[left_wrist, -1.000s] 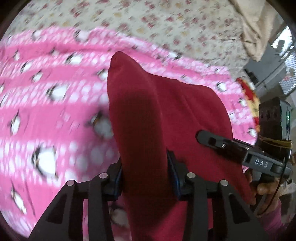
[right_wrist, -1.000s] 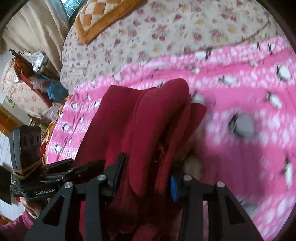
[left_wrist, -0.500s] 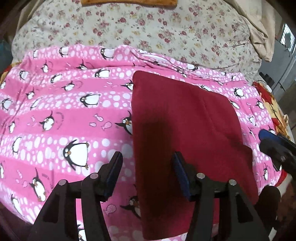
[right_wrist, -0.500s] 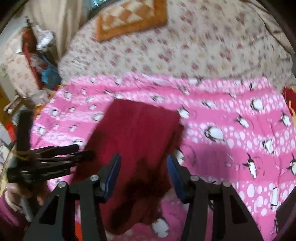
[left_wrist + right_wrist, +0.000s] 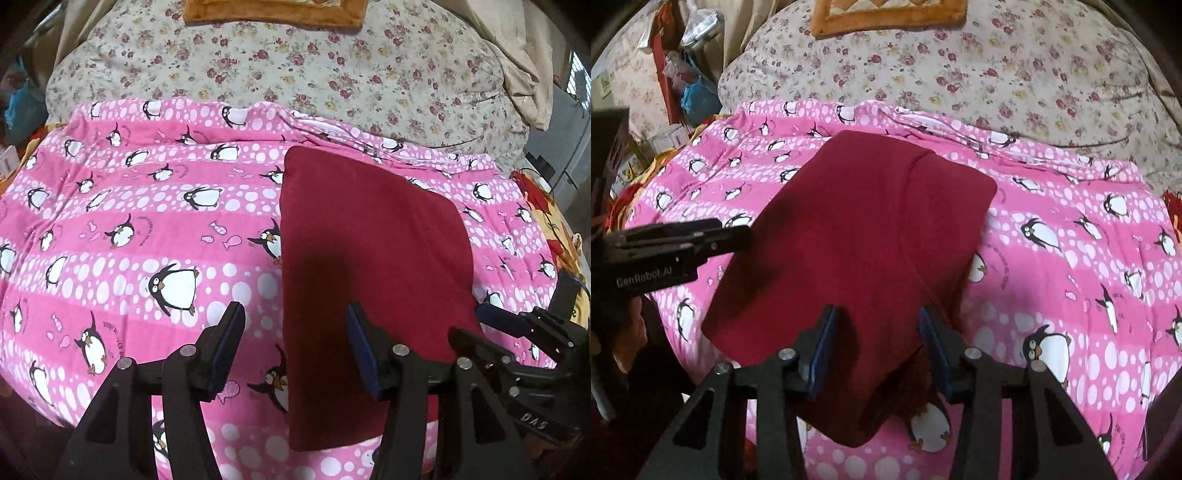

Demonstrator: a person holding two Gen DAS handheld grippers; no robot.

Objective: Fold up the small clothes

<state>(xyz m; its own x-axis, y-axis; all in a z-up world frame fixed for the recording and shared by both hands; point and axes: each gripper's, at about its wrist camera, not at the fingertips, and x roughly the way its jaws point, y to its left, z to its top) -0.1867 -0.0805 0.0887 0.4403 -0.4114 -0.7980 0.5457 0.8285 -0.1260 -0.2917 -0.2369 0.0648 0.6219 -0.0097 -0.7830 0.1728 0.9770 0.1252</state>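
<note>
A dark red garment lies folded flat on the pink penguin blanket; it also shows in the right wrist view. My left gripper is open and empty, just above the garment's near left edge. My right gripper is open and empty over the garment's near end. The right gripper shows at the lower right of the left wrist view, and the left gripper shows at the left of the right wrist view.
The pink blanket covers a bed with a floral sheet behind it. An orange cushion lies at the far side. Cluttered shelves and bags stand beyond the bed's left edge.
Both grippers let go of the red garment, opened and pulled back. The garment, held up bunched before, now lies flat on the blanket.
</note>
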